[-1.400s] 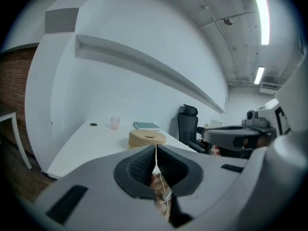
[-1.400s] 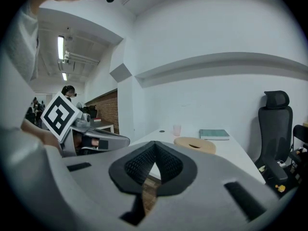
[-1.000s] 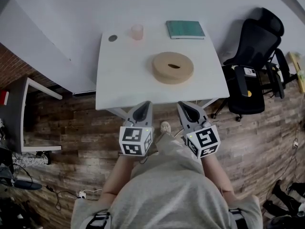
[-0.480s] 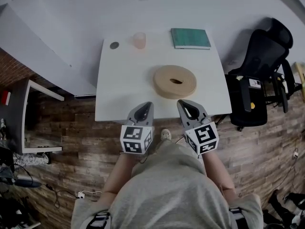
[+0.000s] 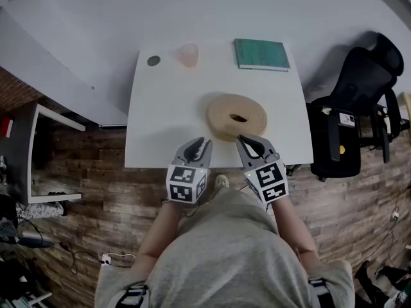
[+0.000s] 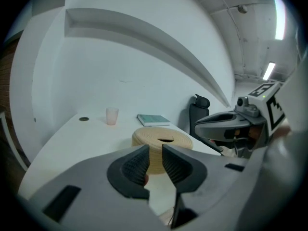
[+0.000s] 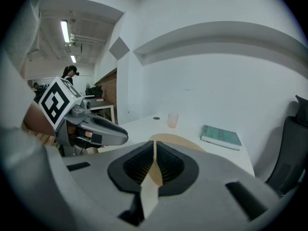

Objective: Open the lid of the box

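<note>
The left gripper (image 5: 196, 144) and right gripper (image 5: 249, 141) now reach the table's (image 5: 154, 133) near edge, by the box (image 5: 236, 115). Their empty jaws have just been opening, the left slightly and the right barely, probably readying for the lid.

White table (image 5: 164, 117), black chair (image 5: 327, 146), wood floor (image 5: 90, 194).

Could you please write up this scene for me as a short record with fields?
surface: white table
box: round tan box with a slot in its top, lid closed, towards the table's near edge
far edge: small dark disc, pink translucent cup, teal book
beside table: black office chair
left claw: empty, jaws apart, just been opening
right claw: empty, jaws barely parted, just been opening, near the box
</note>
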Action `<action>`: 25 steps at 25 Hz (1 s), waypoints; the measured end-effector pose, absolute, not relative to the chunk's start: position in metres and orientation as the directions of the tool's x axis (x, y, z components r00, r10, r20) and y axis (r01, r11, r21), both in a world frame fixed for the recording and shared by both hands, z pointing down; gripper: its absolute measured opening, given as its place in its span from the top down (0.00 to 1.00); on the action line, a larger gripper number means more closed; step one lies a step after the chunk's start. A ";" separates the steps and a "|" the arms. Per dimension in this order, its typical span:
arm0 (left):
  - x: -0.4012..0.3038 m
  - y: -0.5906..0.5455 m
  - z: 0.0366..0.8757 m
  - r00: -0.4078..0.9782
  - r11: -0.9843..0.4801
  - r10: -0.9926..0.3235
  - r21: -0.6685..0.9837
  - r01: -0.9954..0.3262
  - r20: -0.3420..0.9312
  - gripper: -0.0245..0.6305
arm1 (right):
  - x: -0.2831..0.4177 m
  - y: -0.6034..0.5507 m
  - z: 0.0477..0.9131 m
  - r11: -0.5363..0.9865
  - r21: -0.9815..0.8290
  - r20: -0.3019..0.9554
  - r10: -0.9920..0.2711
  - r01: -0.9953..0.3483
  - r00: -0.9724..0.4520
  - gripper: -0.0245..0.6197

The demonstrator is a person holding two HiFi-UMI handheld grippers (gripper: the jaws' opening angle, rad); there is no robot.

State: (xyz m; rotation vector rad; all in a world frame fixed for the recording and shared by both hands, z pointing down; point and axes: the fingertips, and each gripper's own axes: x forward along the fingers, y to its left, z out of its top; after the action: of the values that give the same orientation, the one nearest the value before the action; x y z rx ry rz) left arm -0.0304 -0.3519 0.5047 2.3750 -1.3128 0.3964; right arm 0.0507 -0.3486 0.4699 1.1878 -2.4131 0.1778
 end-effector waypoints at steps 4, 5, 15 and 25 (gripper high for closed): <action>-0.024 -0.360 0.521 0.531 -0.503 -0.716 0.193 -0.843 0.454 0.80 | 0.046 -0.358 0.483 0.657 0.093 0.486 -0.686 -0.748 -0.542 0.88; -0.022 -0.362 0.525 0.533 -0.508 -0.710 0.190 -0.840 0.461 0.78 | 0.045 -0.360 0.486 0.666 0.097 0.499 -0.676 -0.740 -0.543 0.87; -0.007 -0.380 0.571 0.534 -0.544 -0.646 0.163 -0.823 0.545 0.60 | 0.044 -0.373 0.520 0.754 0.144 0.621 -0.573 -0.641 -0.535 0.72; 0.003 -0.402 0.611 0.508 -0.563 -0.614 0.117 -0.818 0.604 0.51 | 0.039 -0.383 0.545 0.842 0.212 0.710 -0.481 -0.496 -0.515 0.66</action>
State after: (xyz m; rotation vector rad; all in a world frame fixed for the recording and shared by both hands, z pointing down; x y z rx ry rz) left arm 0.0029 -0.4015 0.6105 2.3655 -1.1851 0.7219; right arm 0.0385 -0.3825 0.5451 0.7083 -2.1965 0.0226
